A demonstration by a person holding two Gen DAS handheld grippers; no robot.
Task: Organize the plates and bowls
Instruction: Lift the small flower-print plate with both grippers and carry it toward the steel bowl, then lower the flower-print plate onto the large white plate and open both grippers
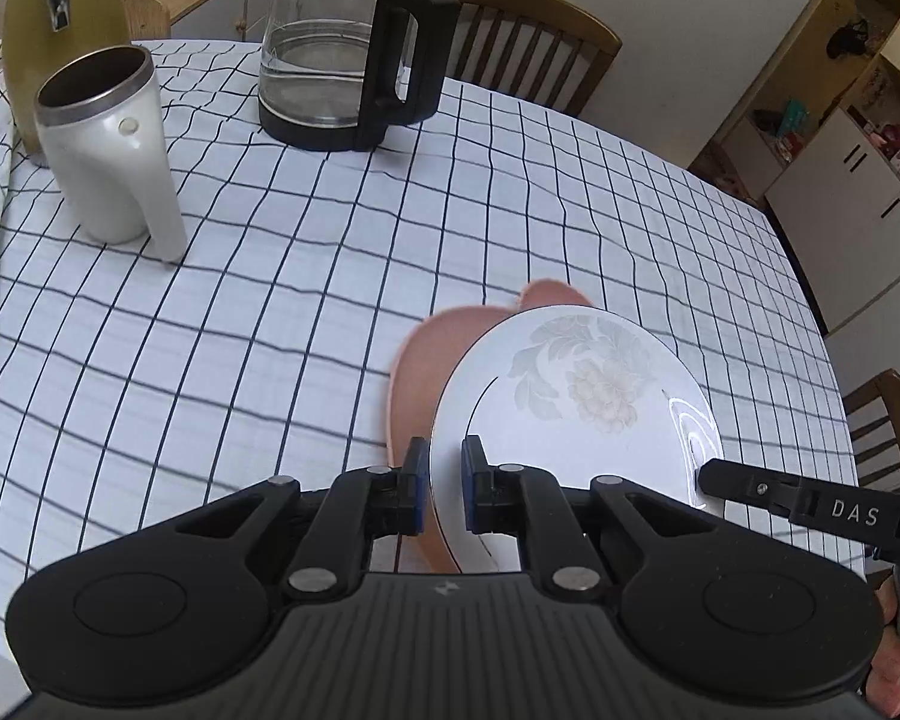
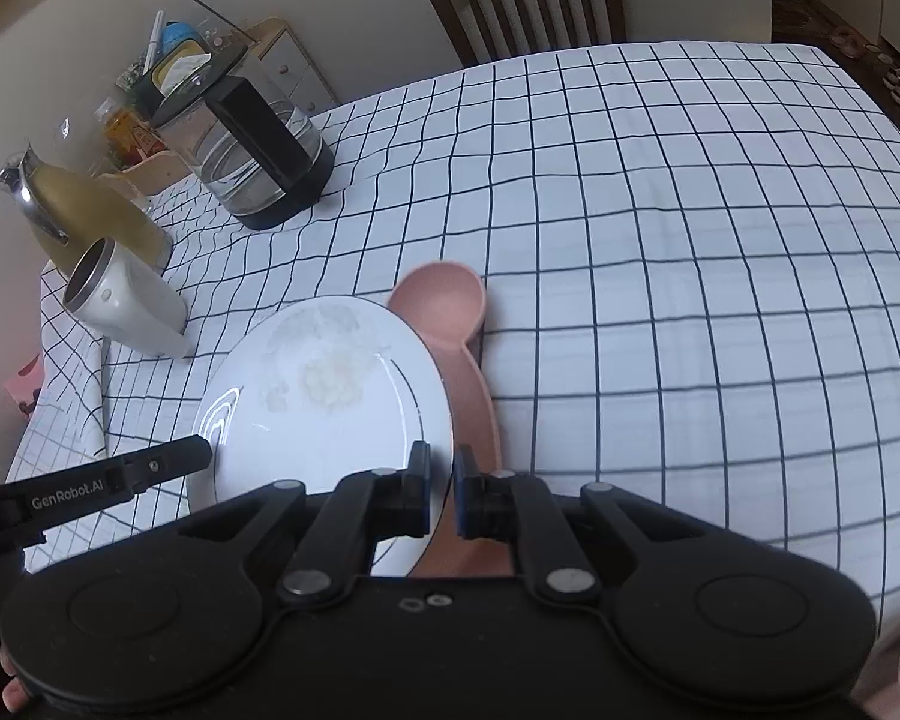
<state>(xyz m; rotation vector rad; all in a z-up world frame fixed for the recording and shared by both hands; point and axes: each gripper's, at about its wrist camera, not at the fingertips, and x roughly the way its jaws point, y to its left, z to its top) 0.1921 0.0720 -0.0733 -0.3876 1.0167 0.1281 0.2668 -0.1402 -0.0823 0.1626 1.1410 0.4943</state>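
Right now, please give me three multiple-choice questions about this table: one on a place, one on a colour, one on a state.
1. Where is the white plate?
A. between both grippers
B. under the glass kettle
C. on a chair

2. What colour is the dish behind the plate?
A. green
B. pink
C. black

3. How is the white mug?
A. lying down
B. upside down
C. upright

Answers: 1 A, the left gripper and right gripper pinch opposite rims. 2 B, pink shows past the plate. 3 C, its mouth faces up.
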